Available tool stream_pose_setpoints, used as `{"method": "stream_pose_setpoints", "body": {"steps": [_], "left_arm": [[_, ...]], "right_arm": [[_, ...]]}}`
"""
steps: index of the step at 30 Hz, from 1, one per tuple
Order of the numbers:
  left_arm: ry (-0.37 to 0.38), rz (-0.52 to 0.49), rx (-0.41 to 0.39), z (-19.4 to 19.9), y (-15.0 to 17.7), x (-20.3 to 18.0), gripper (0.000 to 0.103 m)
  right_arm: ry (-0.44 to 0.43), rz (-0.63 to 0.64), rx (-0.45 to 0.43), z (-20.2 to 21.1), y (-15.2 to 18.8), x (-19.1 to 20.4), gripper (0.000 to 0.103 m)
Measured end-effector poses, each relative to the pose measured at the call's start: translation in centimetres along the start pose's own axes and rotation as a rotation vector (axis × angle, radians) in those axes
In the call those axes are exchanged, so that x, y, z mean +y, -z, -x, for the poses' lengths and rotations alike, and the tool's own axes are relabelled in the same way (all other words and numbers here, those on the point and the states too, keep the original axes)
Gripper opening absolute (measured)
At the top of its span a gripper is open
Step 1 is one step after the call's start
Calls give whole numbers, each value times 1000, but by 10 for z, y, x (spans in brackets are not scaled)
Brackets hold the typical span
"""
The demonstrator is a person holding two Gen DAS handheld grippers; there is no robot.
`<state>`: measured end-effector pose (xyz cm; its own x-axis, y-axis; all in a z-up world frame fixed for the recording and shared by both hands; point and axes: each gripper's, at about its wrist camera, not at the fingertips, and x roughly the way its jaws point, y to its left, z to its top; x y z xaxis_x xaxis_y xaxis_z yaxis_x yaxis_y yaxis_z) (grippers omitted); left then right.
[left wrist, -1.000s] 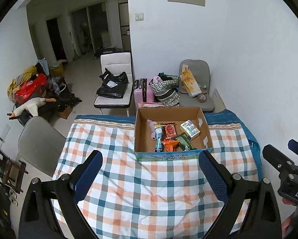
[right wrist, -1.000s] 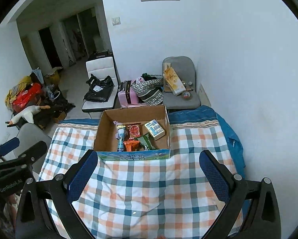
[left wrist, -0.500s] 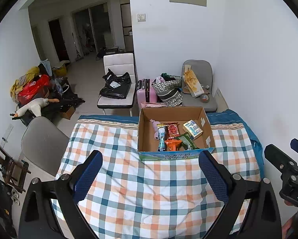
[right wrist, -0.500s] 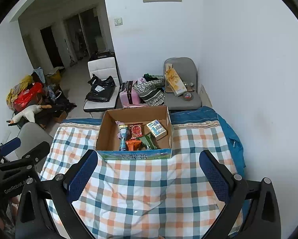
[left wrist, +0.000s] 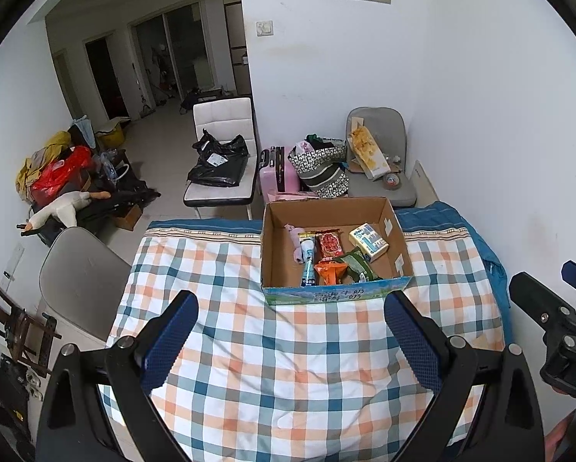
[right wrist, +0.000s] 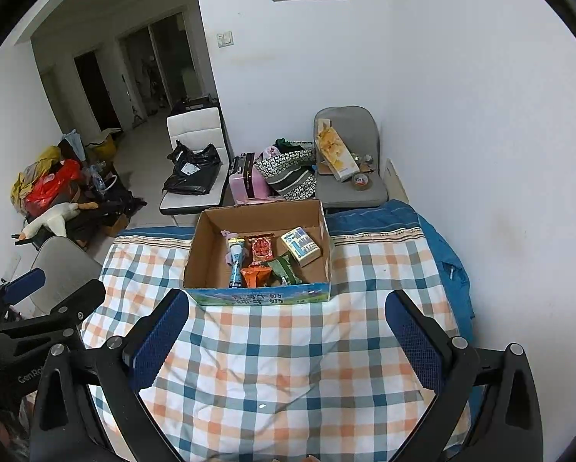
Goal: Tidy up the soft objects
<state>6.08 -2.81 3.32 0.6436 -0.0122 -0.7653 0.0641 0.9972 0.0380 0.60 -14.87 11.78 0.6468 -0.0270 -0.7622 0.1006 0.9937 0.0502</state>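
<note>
An open cardboard box (left wrist: pixel 397 231) stands at the far side of a checked cloth table (left wrist: pixel 249 365); it also shows in the right wrist view (right wrist: pixel 201 246). Inside lie several snack packs: a blue tube (left wrist: pixel 308 265), a red pack (left wrist: pixel 329 243), an orange pack (left wrist: pixel 330 272), a green pack (left wrist: pixel 359 265), a white and blue carton (left wrist: pixel 368 241) and a pink soft item (left wrist: pixel 294 236). My left gripper (left wrist: pixel 289 340) is open and empty, above the near half of the table. My right gripper (right wrist: pixel 286 338) is open and empty, beside it on the right.
A white wall (left wrist: pixel 480 115) runs along the table's right side. Behind the table stand a white chair (left wrist: pixel 222 161) with a black bag, a pink suitcase (left wrist: pixel 278 171), a patterned bag and a grey chair (left wrist: pixel 380 177). A grey chair (left wrist: pixel 80 277) stands at the table's left.
Both grippers have drawn back and risen slightly, so the box looks a little smaller. Both stay open and empty.
</note>
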Motion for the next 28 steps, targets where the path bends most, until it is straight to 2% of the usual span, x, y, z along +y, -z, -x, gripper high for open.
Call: {"method": "stream_pose_setpoints", "body": {"steps": [2,28], "left_arm": [[-1,1,-5,0,0,0,102],[3,21,-5,-4,2,4,102]], "right_arm": [[2,-2,0,-1,2,0,103],[8,-16,-3,-3,4,-4,103]]}}
